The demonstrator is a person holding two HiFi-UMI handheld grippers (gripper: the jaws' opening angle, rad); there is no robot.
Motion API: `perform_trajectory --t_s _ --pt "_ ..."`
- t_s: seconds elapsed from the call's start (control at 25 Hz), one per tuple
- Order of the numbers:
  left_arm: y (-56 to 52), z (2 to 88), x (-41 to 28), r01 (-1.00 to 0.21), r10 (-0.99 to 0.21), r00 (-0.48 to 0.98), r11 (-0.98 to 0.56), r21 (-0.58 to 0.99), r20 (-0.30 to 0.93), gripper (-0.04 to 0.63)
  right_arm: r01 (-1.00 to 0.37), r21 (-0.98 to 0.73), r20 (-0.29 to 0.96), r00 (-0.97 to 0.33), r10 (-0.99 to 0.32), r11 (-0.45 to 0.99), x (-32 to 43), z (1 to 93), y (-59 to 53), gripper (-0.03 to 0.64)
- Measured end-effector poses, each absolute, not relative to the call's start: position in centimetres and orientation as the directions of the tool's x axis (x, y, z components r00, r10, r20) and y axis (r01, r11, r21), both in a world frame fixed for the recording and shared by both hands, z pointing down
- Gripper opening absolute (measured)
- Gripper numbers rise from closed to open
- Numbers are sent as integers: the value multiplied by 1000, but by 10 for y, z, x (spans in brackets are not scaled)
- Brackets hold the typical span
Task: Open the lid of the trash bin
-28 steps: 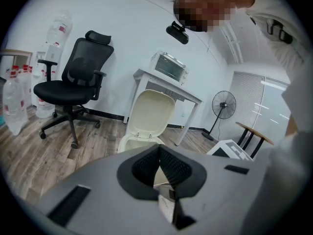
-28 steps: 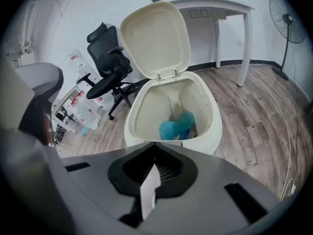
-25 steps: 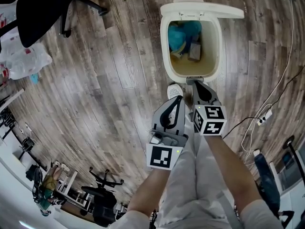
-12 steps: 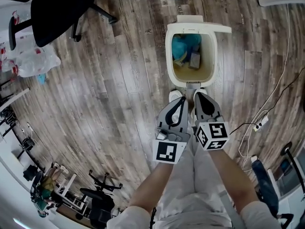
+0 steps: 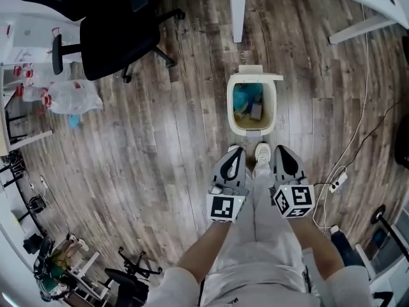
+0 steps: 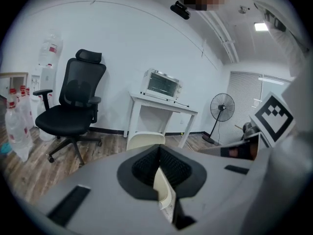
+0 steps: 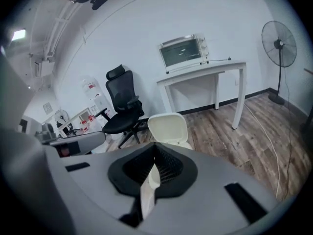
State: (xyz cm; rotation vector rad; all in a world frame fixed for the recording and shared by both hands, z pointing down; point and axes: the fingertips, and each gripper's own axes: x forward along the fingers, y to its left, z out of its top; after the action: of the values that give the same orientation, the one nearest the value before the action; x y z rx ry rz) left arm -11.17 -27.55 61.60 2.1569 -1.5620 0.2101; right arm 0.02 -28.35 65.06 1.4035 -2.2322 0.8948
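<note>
trash bin (image 5: pixel 231 107) stands on the floor (image 5: pixel 160 146) at 12 o'clock, lid (image 5: pixel 259 75) already flipped up. left gripper (image 5: pixel 232 153) and right gripper (image 5: pixel 282 152) jaws are both clenched on nothing. lid looks like light, stiff plastic, so we'd grab its front lip.

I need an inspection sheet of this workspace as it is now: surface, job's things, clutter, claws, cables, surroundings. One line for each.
Surface: wood-plank floor; no spill visible.
Job's things: trash bin, its lid already raised upright at the far side; blue bag and other waste inside.
Clutter: plastic bags on the floor at left.
Claws: left claw and right claw both shut, holding nothing, apart from the bin.
Cables: white cable along the floor at right, ending at a power strip.
Surroundings: black office chair, white table with a toaster oven, standing fan.
</note>
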Motion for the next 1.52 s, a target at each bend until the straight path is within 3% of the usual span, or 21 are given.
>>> perform_trajectory --t_s 0.84,1.28,1.52 --pt "-195 394 -140 -959 -934 281 -264 101 222 2 -922 -220 365 -380 -850 318 114 383 -213 15" --pt "-75 330 -68 -987 -981 160 -157 42 108 2 -861 -243 245 -500 -831 446 180 337 -98 15" --pt "-7 308 -43 -992 -990 125 -127 -26 63 2 -853 -264 240 -510 -826 450 220 343 -42 15"
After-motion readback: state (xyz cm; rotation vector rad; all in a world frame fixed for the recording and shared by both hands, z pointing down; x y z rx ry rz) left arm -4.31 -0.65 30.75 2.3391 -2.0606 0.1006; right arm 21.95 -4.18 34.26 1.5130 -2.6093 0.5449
